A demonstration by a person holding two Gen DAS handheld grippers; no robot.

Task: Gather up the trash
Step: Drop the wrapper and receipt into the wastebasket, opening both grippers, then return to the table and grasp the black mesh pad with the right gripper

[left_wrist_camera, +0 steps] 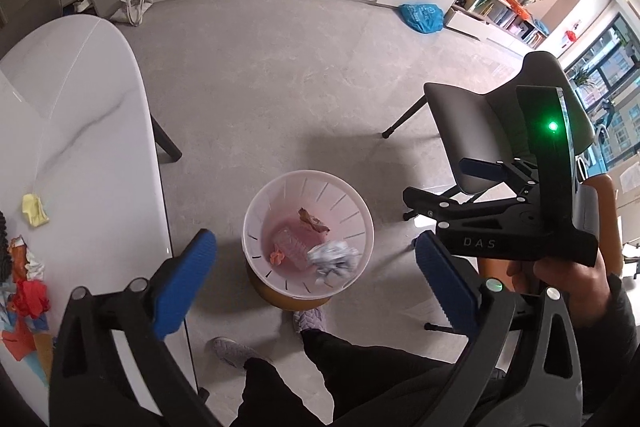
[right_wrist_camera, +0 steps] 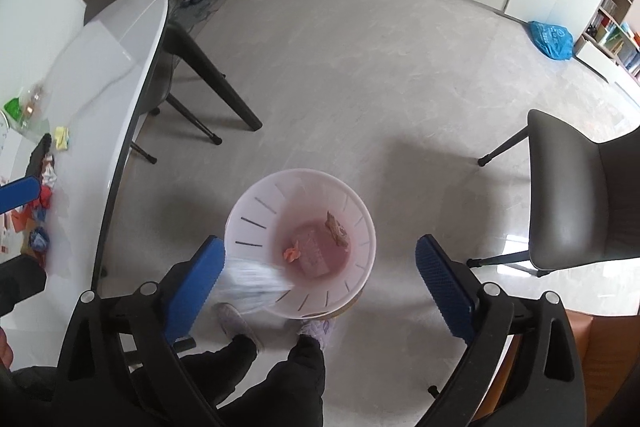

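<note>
One blurred white wad (right_wrist_camera: 256, 281) overlaps bin rim (right_wrist_camera: 370, 227).

Grey chair (right_wrist_camera: 576, 195), blue bag (left_wrist_camera: 422, 17).

bin (right_wrist_camera: 244, 223) on floor between table (right_wrist_camera: 116, 39) at left and chair (right_wrist_camera: 576, 195) at right, crumpled scraps (left_wrist_camera: 312, 247) inside bin

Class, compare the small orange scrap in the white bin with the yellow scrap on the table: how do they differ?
The orange scrap lies at the bottom of the bin; the yellow scrap sits on the white table, not yet binned. The orange scrap looks smaller and more tightly crumpled; the yellow scrap is looser and folded. Both are crumpled, and neither is touched by a gripper.
</note>
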